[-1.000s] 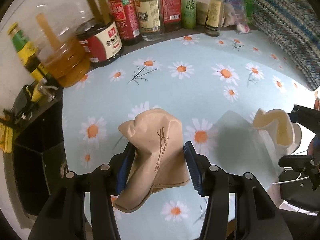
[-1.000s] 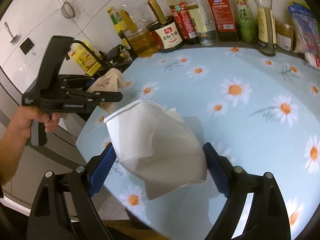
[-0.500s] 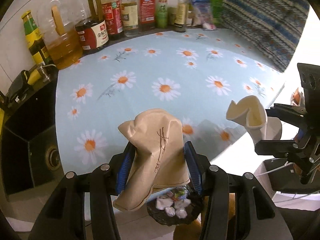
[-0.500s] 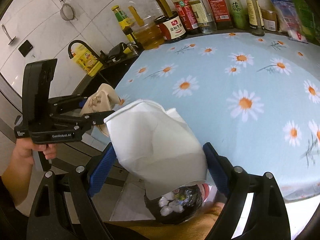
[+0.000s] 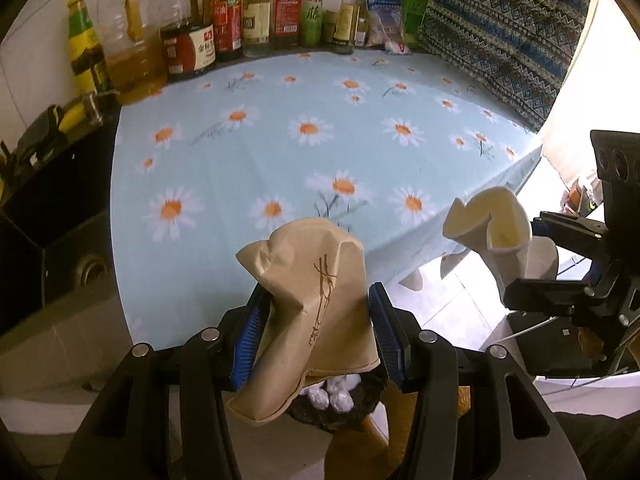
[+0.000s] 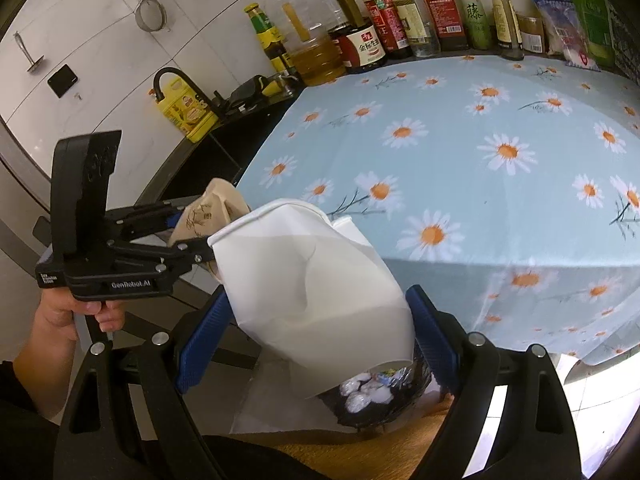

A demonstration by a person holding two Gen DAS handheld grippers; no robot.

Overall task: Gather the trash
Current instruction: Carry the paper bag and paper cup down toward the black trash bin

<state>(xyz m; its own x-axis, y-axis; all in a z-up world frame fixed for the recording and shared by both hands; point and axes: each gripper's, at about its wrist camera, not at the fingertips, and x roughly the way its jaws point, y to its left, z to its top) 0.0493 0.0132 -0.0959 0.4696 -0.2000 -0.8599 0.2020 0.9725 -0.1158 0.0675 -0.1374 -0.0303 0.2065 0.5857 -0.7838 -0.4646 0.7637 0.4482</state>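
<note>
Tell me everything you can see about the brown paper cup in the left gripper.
The brown paper cup is tan paper, badly crushed and creased, with a dark brown twig-like drawing on its side. The left gripper is shut on it, one blue pad pressing each side. It is tilted, its rolled rim hanging lowest. It is held in the air, past the edge of the daisy tablecloth, above a black trash bag with white wads inside. Only the pads touch it.

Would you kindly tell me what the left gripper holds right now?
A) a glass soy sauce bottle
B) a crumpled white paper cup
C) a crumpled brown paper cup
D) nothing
C: the left gripper is shut on the crumpled brown paper cup; the crumpled white paper cup sits in the right gripper.
</note>
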